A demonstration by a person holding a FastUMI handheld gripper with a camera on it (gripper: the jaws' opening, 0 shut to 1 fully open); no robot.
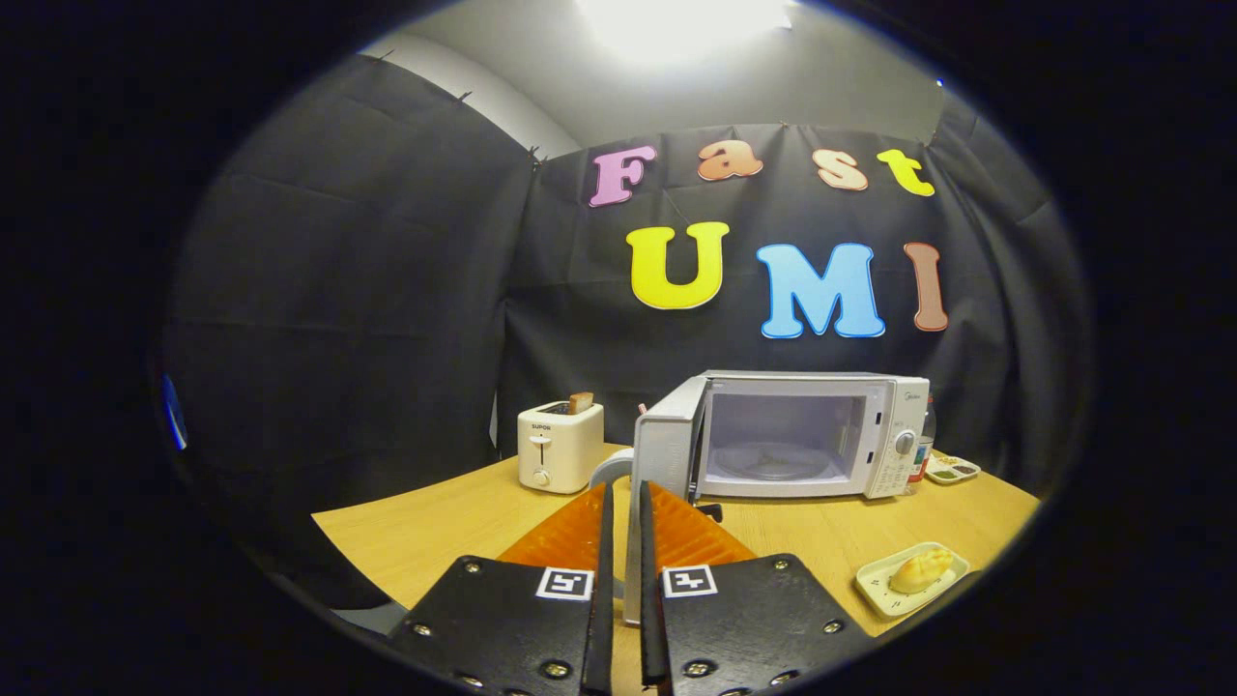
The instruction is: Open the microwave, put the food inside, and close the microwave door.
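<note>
Door (667, 447) swung wide, its edge between the near-closed fingers (589, 517); whether they pinch it cannot be told | microwave (807, 435) cavity: bare turntable | food (920, 568) on plate (875, 588), tabletop (464, 512), right of fingers | advice: release door, approach plate low.

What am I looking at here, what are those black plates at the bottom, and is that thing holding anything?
The camera rides on a handheld two-finger gripper and looks forward along its fingers. The black plates are its body; the orange parts are the fingers. They are nearly closed on the handle at the edge of the microwave door, which is swung open. The microwave stands on a wooden table. To its left is a white toaster with toast in it. Nearer, right of the fingers, a small plate holds the food, a bun.
</note>
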